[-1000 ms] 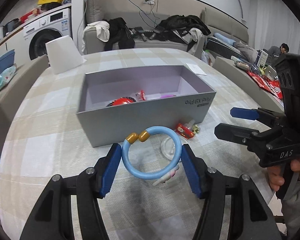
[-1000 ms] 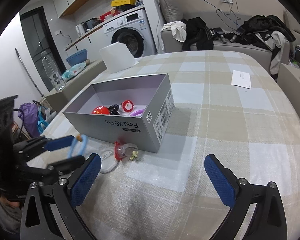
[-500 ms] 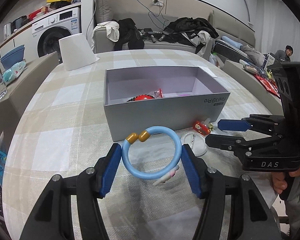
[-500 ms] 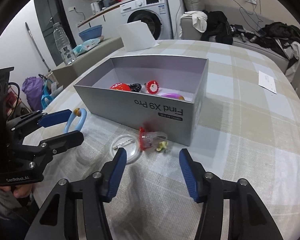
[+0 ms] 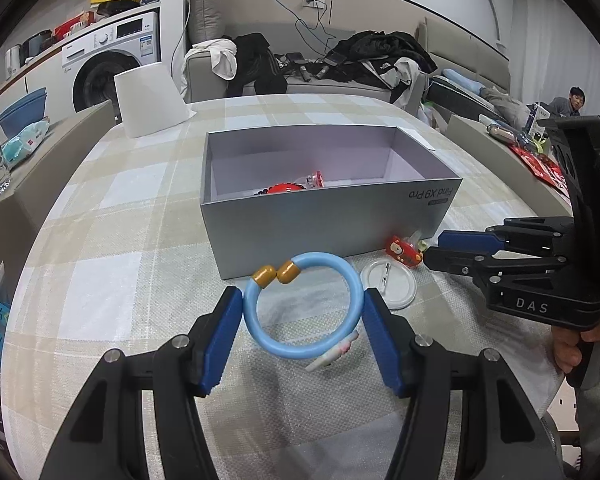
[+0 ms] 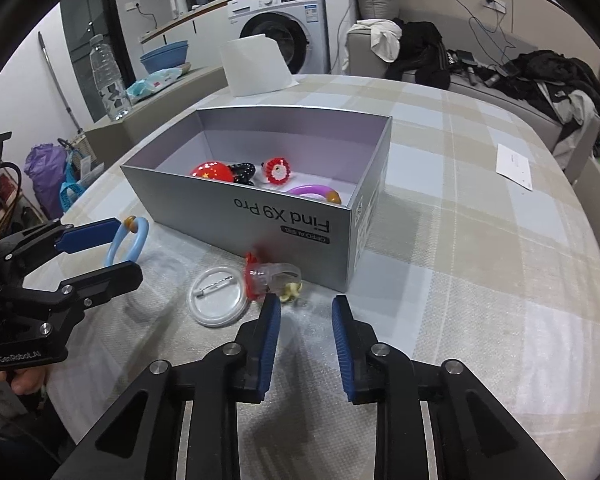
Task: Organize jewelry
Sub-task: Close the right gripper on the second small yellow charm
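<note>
We've got the blue bangle (image 5: 302,306) pinched in the left gripper (image 5: 302,332), near side of the box (image 5: 324,216) w/ its wall just beyond; the right gripper (image 6: 306,334) has just been closing, jaws narrowed w/ nothing between them, near the red clip (image 6: 266,274) and clear badge (image 6: 218,298). Risk: bangle is round and slick, so it could slip, or clip the near wall if we carry it low. Room's open to the right across the cloth (image 6: 480,260); the two grippers sit close, so we could bump.
</note>
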{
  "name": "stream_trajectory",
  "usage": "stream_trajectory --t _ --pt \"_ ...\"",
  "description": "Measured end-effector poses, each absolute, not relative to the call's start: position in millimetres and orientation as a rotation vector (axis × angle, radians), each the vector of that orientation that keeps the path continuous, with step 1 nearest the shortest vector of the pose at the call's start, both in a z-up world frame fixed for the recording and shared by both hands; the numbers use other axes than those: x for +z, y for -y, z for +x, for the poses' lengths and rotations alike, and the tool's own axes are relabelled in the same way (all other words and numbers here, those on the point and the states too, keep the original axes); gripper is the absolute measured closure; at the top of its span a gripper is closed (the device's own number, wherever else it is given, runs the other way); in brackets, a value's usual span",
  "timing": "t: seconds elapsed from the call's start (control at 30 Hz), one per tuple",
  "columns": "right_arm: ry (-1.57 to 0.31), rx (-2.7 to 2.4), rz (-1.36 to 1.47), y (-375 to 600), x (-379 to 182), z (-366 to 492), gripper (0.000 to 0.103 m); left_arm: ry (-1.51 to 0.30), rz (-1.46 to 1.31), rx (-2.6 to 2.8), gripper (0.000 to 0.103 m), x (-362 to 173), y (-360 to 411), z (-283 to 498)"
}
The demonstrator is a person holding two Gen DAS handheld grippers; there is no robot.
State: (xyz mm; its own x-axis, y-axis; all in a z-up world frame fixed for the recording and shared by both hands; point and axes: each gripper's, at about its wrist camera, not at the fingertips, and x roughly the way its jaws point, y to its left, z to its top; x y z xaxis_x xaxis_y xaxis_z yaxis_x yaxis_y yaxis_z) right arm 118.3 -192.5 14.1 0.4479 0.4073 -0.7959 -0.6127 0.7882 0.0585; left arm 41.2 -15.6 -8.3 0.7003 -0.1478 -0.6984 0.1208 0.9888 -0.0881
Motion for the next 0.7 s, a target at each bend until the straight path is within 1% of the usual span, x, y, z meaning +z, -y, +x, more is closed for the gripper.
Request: stream_trajectory --t 0.3,0.37,0.4,0.43,0.7 --pt "-0.891 0.632 -0.334 173.1 12.2 116.3 0.078 -0.785 -0.036 -0.153 0.047 -8.2 14.8 40.9" --pt "-0.884 0.638 -0.342 171.2 11.8 115.1 0.081 -0.786 -0.036 -0.153 0.047 -8.6 15.0 41.1" --pt "-0.883 0.64 -0.341 171.5 11.9 114.7 0.087 -0.786 -0.036 -0.153 0.047 -8.6 14.9 40.9" --pt "-0.882 0.639 -0.342 171.9 11.9 114.2 0.089 -0.785 -0.036 -0.152 0.047 -8.6 15.0 41.0" --pt "-0.885 0.69 -0.27 189.5 14.3 106.8 0.09 -0.773 -0.038 -0.151 0.047 -8.8 15.2 40.0"
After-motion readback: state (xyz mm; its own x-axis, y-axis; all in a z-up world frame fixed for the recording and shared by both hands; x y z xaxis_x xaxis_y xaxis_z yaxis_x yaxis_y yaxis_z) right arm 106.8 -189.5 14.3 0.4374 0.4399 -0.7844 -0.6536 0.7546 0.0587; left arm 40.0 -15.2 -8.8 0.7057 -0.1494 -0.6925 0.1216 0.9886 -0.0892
